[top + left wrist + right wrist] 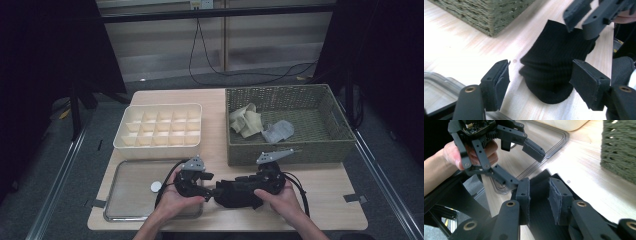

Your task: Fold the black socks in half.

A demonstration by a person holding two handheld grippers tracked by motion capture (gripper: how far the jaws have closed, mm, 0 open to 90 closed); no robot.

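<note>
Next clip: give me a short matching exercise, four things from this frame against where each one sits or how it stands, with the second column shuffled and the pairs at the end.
Things:
1. black sock
2. grey cloth
3. white disc
4. left gripper

Places or states:
A. lying in the metal tray
B. inside the woven basket
C. jaws apart, one on each side of the sock's end
D. on the bare table between the two grippers

Pairs: 1-D, 2-B, 3-A, 4-C
</note>
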